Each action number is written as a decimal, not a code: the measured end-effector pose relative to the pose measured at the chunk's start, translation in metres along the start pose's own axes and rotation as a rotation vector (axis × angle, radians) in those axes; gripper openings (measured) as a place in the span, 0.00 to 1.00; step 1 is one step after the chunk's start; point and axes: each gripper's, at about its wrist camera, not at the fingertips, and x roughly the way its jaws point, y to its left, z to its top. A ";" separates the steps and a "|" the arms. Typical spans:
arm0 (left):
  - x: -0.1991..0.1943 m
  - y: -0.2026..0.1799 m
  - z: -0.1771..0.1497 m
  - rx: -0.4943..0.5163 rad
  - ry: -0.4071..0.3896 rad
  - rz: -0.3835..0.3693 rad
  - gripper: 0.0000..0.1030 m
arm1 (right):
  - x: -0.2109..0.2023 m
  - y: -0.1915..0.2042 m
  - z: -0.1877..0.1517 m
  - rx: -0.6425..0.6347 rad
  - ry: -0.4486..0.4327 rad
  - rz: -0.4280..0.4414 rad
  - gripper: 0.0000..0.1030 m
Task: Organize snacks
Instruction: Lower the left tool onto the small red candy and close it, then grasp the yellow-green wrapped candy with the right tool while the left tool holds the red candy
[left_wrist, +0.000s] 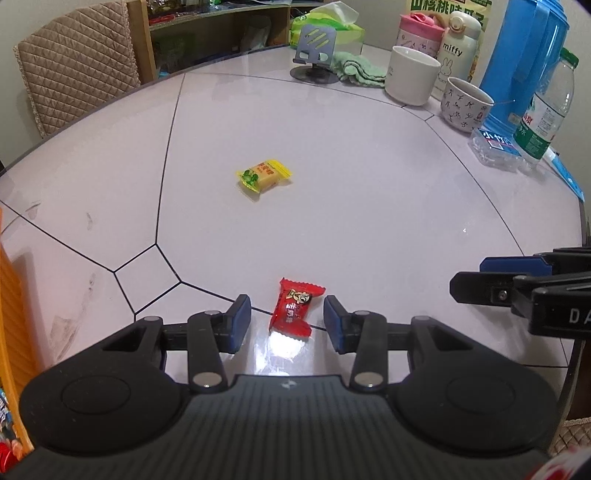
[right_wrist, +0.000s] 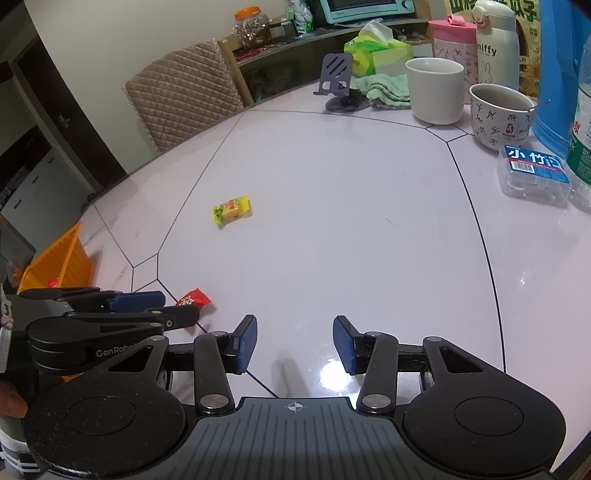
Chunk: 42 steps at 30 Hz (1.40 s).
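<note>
The left gripper (left_wrist: 287, 321) hangs low over the counter (left_wrist: 369, 221) with its fingers (left_wrist: 240, 317) spread either side of the red candy (left_wrist: 295, 312), neither pad touching the wrapper. To grip well, lower until the pads flank the candy's thick middle, not the crimped ends, then close. The right gripper (right_wrist: 294, 341) waits beside it over bare counter, fingers spread and empty. The yellow candy (left_wrist: 263, 176) lies farther out, well apart. An orange basket (right_wrist: 61, 258) at the left edge, cut off in both views, is probably where snacks go; its contents are hard to make out. Glare hides the red wrapper's near end.
</note>
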 end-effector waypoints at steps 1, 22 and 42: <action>0.001 0.000 0.000 -0.001 0.003 -0.003 0.37 | 0.001 0.000 0.001 0.001 0.001 -0.001 0.45; 0.000 0.018 0.006 -0.045 -0.010 -0.020 0.16 | 0.025 0.014 0.014 -0.027 0.006 0.027 0.45; -0.010 0.086 0.035 -0.191 -0.055 0.137 0.16 | 0.107 0.056 0.076 -0.180 -0.082 0.065 0.66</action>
